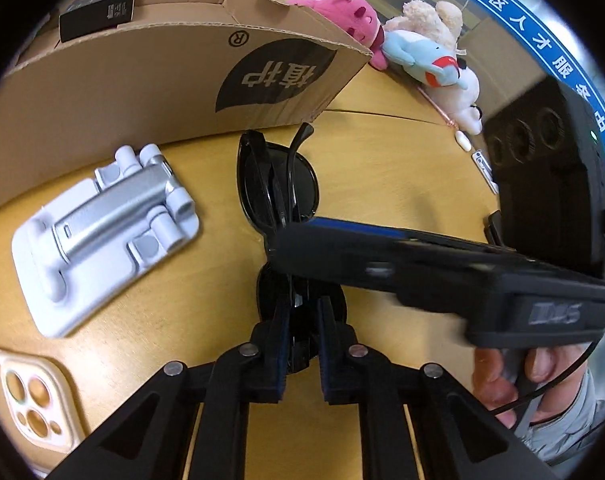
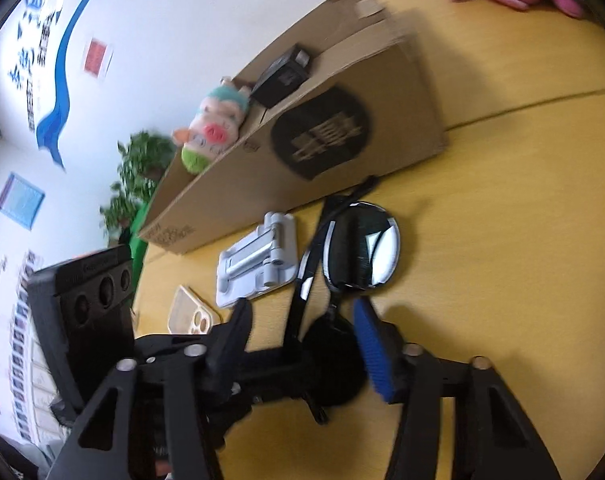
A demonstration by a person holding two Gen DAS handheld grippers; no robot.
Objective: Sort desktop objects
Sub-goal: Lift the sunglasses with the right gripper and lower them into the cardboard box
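Observation:
Black sunglasses lie folded on the yellow table, one lens toward me and one temple raised. My left gripper is shut on the near lens and frame. In the right wrist view the same sunglasses sit between the fingers of my right gripper, which is open. Its blue pad stands just right of the near lens and does not press on it. The left gripper's fingers reach in from the left onto that lens. One right finger crosses above the glasses in the left wrist view.
A cardboard box stands just behind the glasses, holding a small black box and a pig plush. A grey phone stand and a phone case lie left. Pink and blue plush toys sit beyond.

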